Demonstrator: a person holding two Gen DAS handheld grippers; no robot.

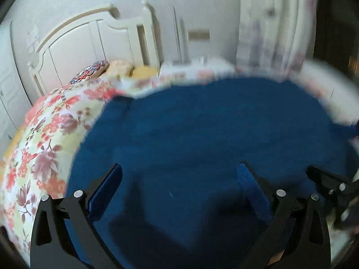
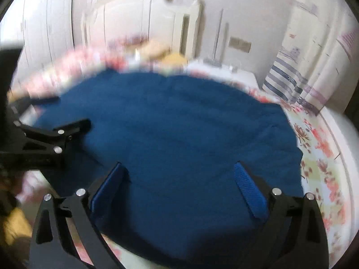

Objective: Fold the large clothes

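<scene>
A large dark blue garment lies spread flat on a bed with a floral cover. It also fills the right wrist view. My left gripper is open and empty, just above the garment's near part. My right gripper is open and empty, over the garment near its front edge. The right gripper shows at the right edge of the left wrist view. The left gripper shows at the left of the right wrist view. Both views are blurred.
A white headboard and pillows stand at the far end of the bed. A white nightstand and floral curtains are at the back right. White wardrobe doors are at the left.
</scene>
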